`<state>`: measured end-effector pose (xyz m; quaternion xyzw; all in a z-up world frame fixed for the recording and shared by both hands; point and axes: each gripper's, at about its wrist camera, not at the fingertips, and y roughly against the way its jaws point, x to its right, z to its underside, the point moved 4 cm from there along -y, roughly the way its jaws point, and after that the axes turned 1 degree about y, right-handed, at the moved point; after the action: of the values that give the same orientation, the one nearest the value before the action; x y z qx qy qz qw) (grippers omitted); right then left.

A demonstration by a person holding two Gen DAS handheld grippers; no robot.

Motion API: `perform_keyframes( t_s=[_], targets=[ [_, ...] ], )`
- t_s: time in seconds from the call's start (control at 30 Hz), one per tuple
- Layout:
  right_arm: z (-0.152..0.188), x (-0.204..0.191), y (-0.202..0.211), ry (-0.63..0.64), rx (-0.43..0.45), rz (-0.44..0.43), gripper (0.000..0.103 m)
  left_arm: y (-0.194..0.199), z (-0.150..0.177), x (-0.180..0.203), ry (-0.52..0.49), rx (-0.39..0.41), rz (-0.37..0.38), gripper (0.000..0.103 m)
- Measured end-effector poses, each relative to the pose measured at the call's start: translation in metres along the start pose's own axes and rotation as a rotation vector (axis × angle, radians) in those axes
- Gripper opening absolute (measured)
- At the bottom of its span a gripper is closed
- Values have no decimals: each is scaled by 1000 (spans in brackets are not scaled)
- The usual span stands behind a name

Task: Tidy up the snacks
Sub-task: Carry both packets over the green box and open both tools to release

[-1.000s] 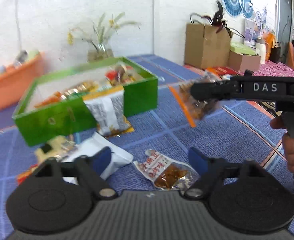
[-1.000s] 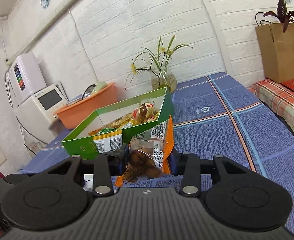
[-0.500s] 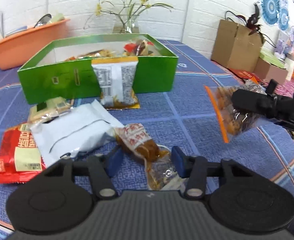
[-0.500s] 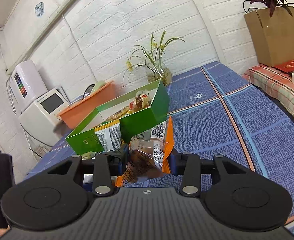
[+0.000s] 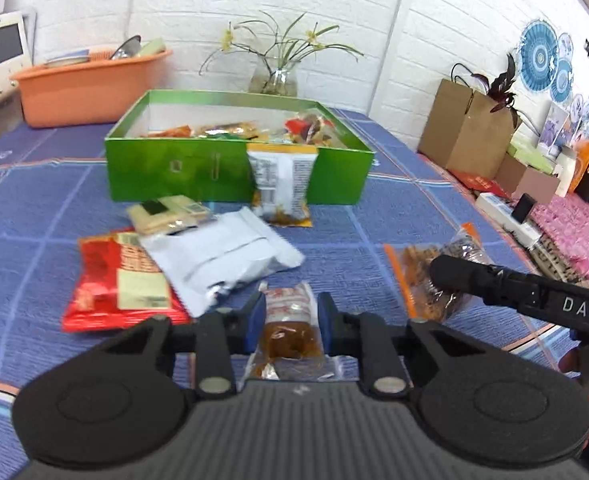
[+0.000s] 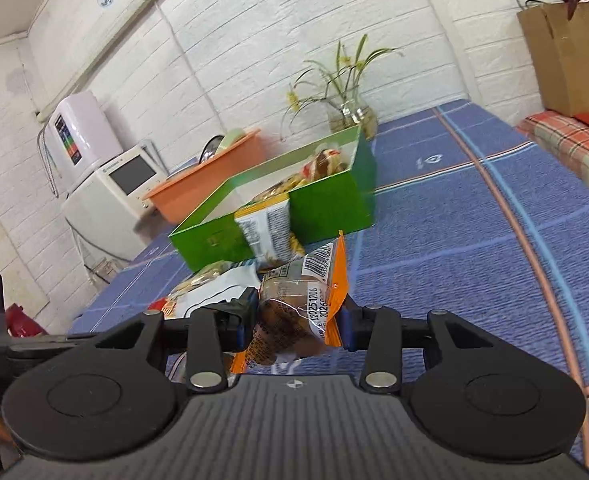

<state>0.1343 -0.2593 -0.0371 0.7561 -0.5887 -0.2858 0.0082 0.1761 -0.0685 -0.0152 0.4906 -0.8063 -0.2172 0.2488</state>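
Observation:
A green box [image 5: 198, 176] with several snacks inside stands on the blue tablecloth; it also shows in the right wrist view [image 6: 326, 208]. My left gripper [image 5: 290, 316] is shut on a small clear packet of brown snack [image 5: 290, 328] low over the cloth. My right gripper [image 6: 296, 320] is shut on an orange-edged clear bag of brown snacks [image 6: 294, 312], which shows at the right of the left wrist view [image 5: 426, 276]. A white-and-yellow packet [image 5: 282, 184] leans on the box front. A white pouch [image 5: 222, 256], a red bag [image 5: 118, 280] and a beige packet [image 5: 166, 212] lie loose.
An orange tub [image 5: 90, 84] and a glass vase with flowers [image 5: 274, 76] stand behind the box. A brown paper bag [image 5: 466, 132] and small boxes sit at the right on a pink cloth. A white appliance [image 6: 110, 196] stands at the far left.
My left gripper has closed from open onto the small brown snack packet. My right gripper, still holding the orange-edged bag, has dropped lower beside it.

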Motion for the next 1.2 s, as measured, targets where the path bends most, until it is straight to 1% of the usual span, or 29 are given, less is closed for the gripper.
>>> perform_keyframes(
  t_s=[0.1, 0.13, 0.17, 0.2, 0.23, 0.3, 0.4, 0.43, 0.47, 0.5, 0.53, 0.57, 0.77, 0.87, 1.0, 1.07, 1.2],
  targets=[
    [4, -7, -5, 6, -25, -7, 70, -2, 4, -7, -8, -28, -15, 19],
    [4, -8, -6, 6, -29, -6, 70, -2, 4, -7, -14, -26, -19, 23],
    [4, -8, -6, 6, -32, -6, 70, -3, 4, -6, -27, -21, -23, 35],
    [4, -8, -6, 6, -33, -4, 70, -4, 4, -5, -44, -17, -24, 56],
    [5, -8, -6, 5, -33, -2, 70, -5, 4, -3, -57, -11, -31, 65],
    [5, -7, -7, 4, -35, 4, 70, -7, 3, 6, -101, 5, -31, 65],
    [6, -2, -8, -11, -45, 7, 71, -21, 4, 16, -143, -30, -15, 66],
    [6, -1, -8, -18, -49, 8, 71, -26, 6, 17, -157, -35, -29, 62],
    [7, 0, -8, -26, -50, 9, 70, -31, 8, 18, -171, -48, -46, 46],
    [8, 1, -6, -29, -49, 9, 70, -34, 10, 16, -169, -59, -51, 36],
    [8, 1, -5, -29, -47, 9, 70, -34, 12, 14, -155, -64, -52, 27],
    [8, 2, -4, -28, -45, 9, 70, -32, 13, 10, -141, -56, -47, 26],
    [10, -3, -6, -50, -51, -9, 70, -12, 18, -15, -31, -62, 3, 26],
    [12, -11, -7, -67, -68, -40, 70, 3, 18, -26, 28, -41, 30, 26],
    [13, -26, -12, -68, -93, -81, 70, 28, 6, -40, 98, 31, 60, 26],
    [8, -35, -14, -45, -89, -96, 70, 38, -5, -46, 104, 78, 51, 26],
    [-14, -56, -23, 42, -40, -102, 70, 47, -35, -56, 82, 158, 31, 26]
  ],
)
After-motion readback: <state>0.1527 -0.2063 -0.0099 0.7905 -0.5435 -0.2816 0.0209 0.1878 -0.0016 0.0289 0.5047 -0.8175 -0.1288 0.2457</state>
